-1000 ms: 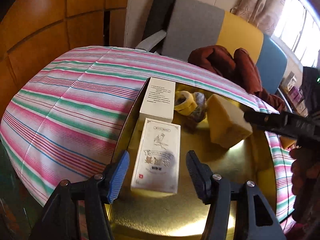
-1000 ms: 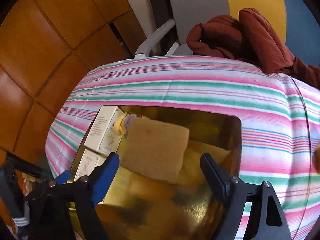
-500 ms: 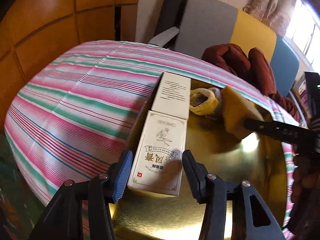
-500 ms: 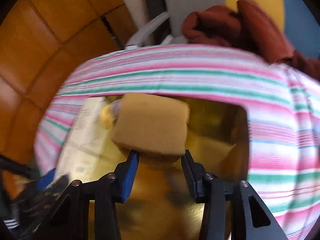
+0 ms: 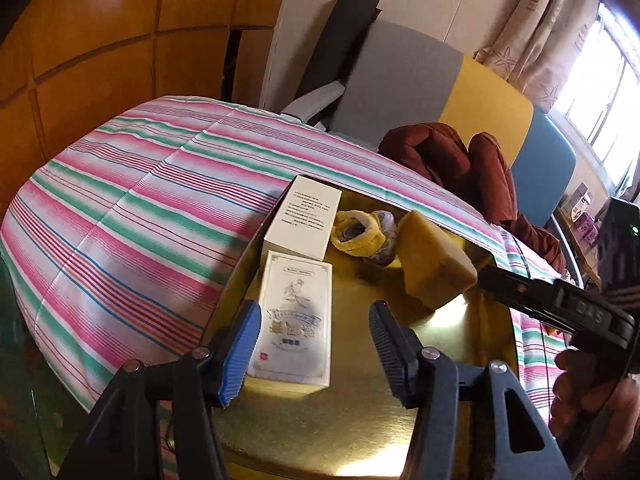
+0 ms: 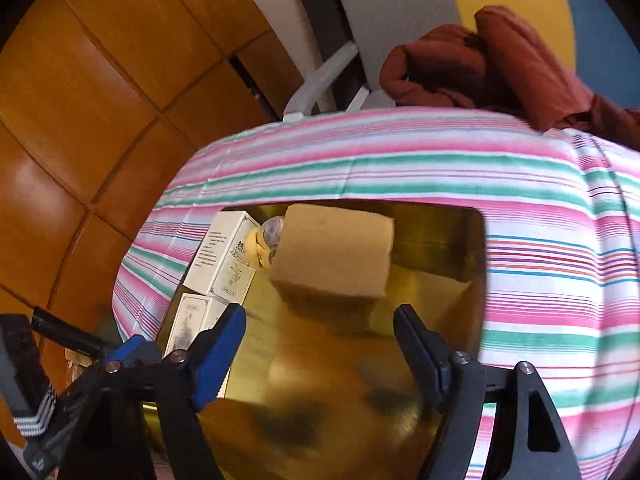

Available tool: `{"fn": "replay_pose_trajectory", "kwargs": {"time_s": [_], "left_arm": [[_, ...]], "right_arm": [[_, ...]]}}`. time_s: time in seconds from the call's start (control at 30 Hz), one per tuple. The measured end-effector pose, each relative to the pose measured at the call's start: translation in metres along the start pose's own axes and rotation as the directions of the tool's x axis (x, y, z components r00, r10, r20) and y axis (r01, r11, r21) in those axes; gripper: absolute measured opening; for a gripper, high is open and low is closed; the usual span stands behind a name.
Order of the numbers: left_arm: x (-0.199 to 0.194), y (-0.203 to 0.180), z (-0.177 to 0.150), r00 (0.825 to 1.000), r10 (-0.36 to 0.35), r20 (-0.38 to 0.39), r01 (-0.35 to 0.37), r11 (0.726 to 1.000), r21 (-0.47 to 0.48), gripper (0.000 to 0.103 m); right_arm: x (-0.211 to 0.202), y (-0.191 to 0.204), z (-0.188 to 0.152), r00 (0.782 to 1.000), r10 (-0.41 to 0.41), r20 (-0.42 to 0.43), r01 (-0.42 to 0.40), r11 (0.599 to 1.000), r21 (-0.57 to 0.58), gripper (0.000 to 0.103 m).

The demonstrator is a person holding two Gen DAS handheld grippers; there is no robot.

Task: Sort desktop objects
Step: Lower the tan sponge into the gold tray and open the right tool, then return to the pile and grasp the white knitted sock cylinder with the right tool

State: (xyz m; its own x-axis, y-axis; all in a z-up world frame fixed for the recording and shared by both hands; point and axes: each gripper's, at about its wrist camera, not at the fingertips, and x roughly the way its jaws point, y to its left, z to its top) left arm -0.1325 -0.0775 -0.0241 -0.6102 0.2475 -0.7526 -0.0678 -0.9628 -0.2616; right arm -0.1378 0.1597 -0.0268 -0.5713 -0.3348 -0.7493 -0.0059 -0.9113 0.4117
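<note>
Both hand-held grippers opening: left hand-held gripper (image 5: 314, 338) empty beside white box (image 5: 294, 316); right hand-held gripper (image 6: 320, 344) off sponge (image 6: 334, 256) in gold tray (image 5: 360, 420). Next: fetch remaining counter items, probably.

Window (image 5: 600, 92) daylight glares off the tray (image 5: 360, 420); fisheye edges bend.

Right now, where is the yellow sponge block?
In both wrist views the yellow sponge block sits in the gold tray, right of the yellow tape roll, ahead of the opening right gripper, untouched.
</note>
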Motion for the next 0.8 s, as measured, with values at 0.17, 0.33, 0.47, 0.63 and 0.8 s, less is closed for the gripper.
{"fn": "replay_pose_trajectory", "kwargs": {"time_s": [0.17,0.33,0.47,0.63,0.8], "left_arm": [[-0.007,-0.012,-0.009,0.999,-0.037,-0.001,0.037,0.999,-0.007,0.057],[-0.013,-0.036,-0.022,0.990,-0.143,-0.008,0.143,0.990,0.005,0.058],[-0.014,-0.063,-0.033,0.968,-0.246,-0.040,0.247,0.969,0.027,0.059],[-0.017,-0.103,-0.049,0.946,-0.315,-0.072,0.321,0.943,0.088,0.063],[-0.021,-0.135,-0.062,0.923,-0.368,-0.112,0.381,0.915,0.130,0.071]], "right_arm": [[-0.028,-0.007,-0.009,1.000,0.018,0.026,-0.018,1.000,-0.010,0.075],[-0.060,-0.019,-0.029,0.998,0.022,0.060,-0.022,1.000,-0.014,0.075],[-0.083,-0.032,-0.045,0.996,-0.007,0.089,0.009,1.000,-0.020,0.075],[-0.108,-0.059,-0.062,0.993,-0.040,0.114,0.039,0.999,0.016,0.075],[-0.133,-0.087,-0.078,0.981,-0.110,0.162,0.101,0.993,0.065,0.075]]}}
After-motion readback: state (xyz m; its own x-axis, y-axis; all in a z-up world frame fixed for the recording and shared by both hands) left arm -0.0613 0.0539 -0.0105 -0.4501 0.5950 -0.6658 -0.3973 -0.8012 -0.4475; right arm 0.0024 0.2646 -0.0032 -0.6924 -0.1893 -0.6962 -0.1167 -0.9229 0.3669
